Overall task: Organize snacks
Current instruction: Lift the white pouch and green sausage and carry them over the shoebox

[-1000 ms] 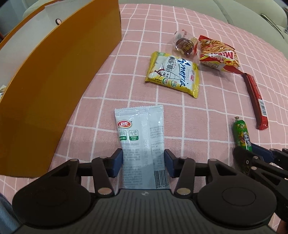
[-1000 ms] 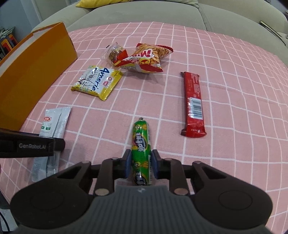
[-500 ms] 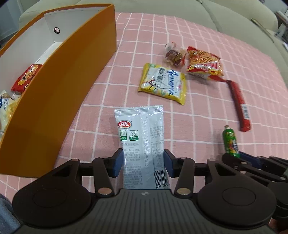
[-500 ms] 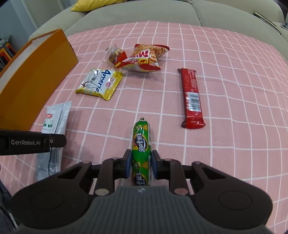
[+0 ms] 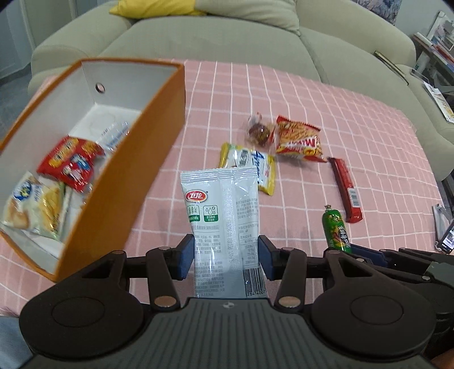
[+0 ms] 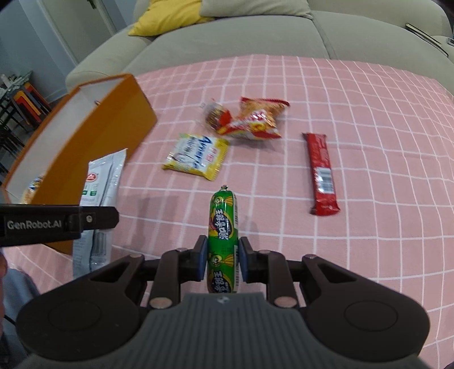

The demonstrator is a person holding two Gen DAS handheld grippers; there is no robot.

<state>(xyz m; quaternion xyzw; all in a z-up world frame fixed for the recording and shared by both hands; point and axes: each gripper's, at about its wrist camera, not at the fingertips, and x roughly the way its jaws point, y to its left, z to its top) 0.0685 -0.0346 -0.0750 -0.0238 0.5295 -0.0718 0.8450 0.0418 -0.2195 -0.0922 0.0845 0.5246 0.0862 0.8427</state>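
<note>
My left gripper [image 5: 226, 257] is shut on a white-grey snack pouch [image 5: 221, 210] and holds it in the air to the right of the orange box [image 5: 142, 170]. The pouch also shows in the right wrist view [image 6: 102, 181]. My right gripper [image 6: 222, 262] is shut on a green sausage stick [image 6: 222, 224], lifted above the pink checked cloth [image 6: 369, 142]. The sausage also shows in the left wrist view [image 5: 334, 230]. The box holds a red packet [image 5: 71, 161] and a pale biscuit packet [image 5: 31, 207].
On the cloth lie a yellow packet [image 6: 195, 156], a red-orange chip bag [image 6: 255, 119], a small clear-wrapped brown snack [image 6: 215, 115] and a red bar [image 6: 322, 173]. A grey-green sofa [image 6: 227, 37] with a yellow cushion [image 6: 167, 17] stands behind.
Both grippers have risen with their snacks. The left view now looks down into the orange box, whose inside was hidden a second ago.
</note>
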